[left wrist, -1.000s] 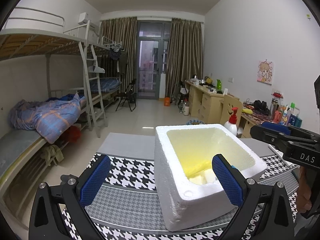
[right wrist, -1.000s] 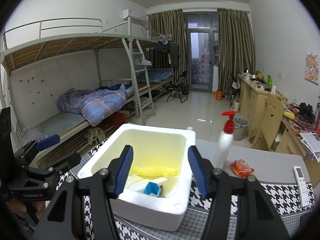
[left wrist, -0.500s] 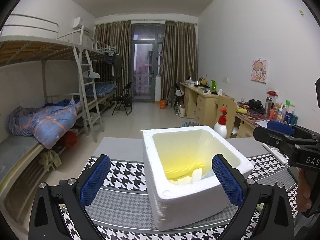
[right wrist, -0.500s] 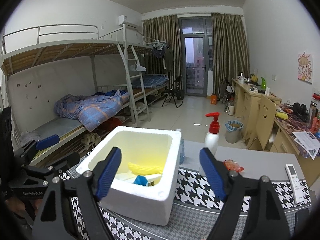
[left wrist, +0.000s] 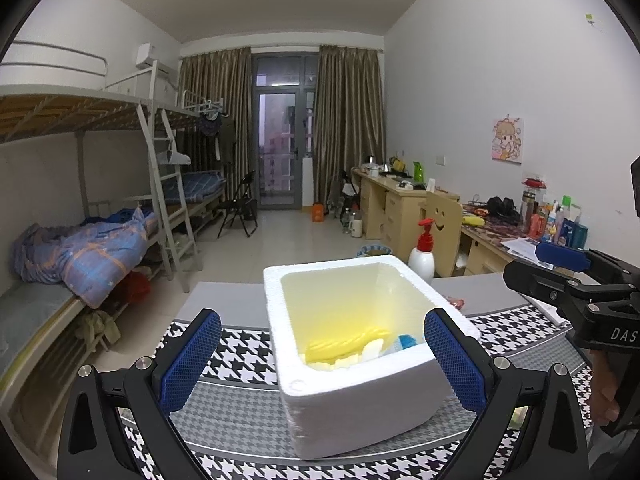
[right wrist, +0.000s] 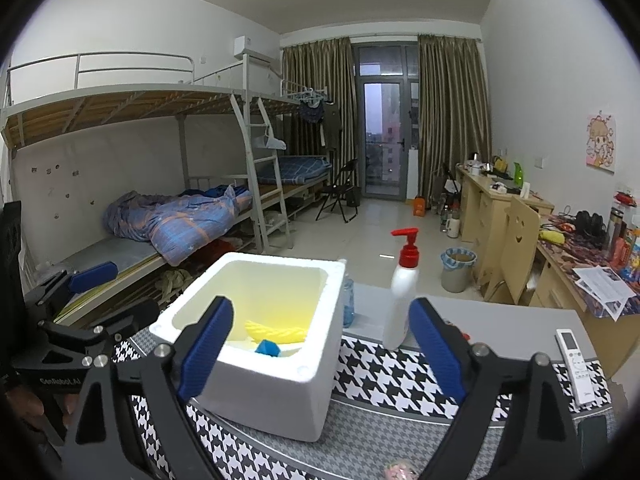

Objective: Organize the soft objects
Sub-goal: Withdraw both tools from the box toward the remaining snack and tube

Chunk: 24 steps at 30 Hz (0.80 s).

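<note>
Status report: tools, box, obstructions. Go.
Left tool open, empty. Right tool open, empty, jaws just widened. Foam box holds yellow sponge, blue piece. Pump bottle stands beside box.

The foam box point(right wrist: 260, 344) stands on the houndstooth mat point(right wrist: 392, 372) at the table's middle, with a ridged sponge point(right wrist: 276, 330) and a small block point(right wrist: 267, 347) lying in its bottom. In the right wrist view a pump bottle point(right wrist: 402, 304) stands at about three o'clock from the box, a water bottle point(right wrist: 348, 300) sits just behind the box's far right corner, and a remote control point(right wrist: 574, 364) lies well off at four o'clock near the table's edge. Beyond the table, bunk beds point(left wrist: 80, 240) run along the nine o'clock wall, desks point(left wrist: 400, 204) along the three o'clock wall, and a folding chair point(left wrist: 238, 210) and balcony door point(left wrist: 280, 152) lie at twelve.
</note>
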{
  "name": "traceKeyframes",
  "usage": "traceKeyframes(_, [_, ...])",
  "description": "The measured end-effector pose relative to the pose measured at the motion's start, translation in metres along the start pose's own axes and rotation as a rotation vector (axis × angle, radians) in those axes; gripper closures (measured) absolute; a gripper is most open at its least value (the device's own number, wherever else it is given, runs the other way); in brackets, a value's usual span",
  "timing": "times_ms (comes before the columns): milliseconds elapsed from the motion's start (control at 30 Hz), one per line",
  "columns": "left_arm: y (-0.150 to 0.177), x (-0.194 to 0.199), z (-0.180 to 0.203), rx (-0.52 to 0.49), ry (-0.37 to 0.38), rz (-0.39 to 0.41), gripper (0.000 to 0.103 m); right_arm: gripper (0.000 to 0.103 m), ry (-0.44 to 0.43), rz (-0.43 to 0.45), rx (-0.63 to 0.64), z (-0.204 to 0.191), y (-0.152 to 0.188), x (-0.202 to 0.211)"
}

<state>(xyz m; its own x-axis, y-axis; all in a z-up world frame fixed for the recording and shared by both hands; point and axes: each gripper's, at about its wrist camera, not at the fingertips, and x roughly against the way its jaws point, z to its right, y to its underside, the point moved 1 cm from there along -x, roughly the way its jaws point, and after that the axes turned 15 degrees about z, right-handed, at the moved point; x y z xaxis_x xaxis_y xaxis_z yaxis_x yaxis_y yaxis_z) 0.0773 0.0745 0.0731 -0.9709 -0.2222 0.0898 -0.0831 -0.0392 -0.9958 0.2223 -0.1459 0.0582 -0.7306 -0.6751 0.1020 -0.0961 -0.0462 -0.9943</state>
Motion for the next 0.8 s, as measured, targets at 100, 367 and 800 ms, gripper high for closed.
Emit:
traceKeyframes(100, [-0.001,0.002,0.006,-0.004,0.012,0.003,0.001,0.01,0.004,0.007,-0.005,0.004,0.0,0.005])
traceKeyframes(367, [-0.004,0.006,0.023,-0.02,0.039,0.014,0.001,0.008,0.028,0.04,-0.03,0.016,-0.002,0.021])
traceKeyframes(800, [-0.003,0.009,0.049,-0.036,0.101,0.012,0.001,0.007,0.079,0.043,-0.037,0.037,0.005,0.043])
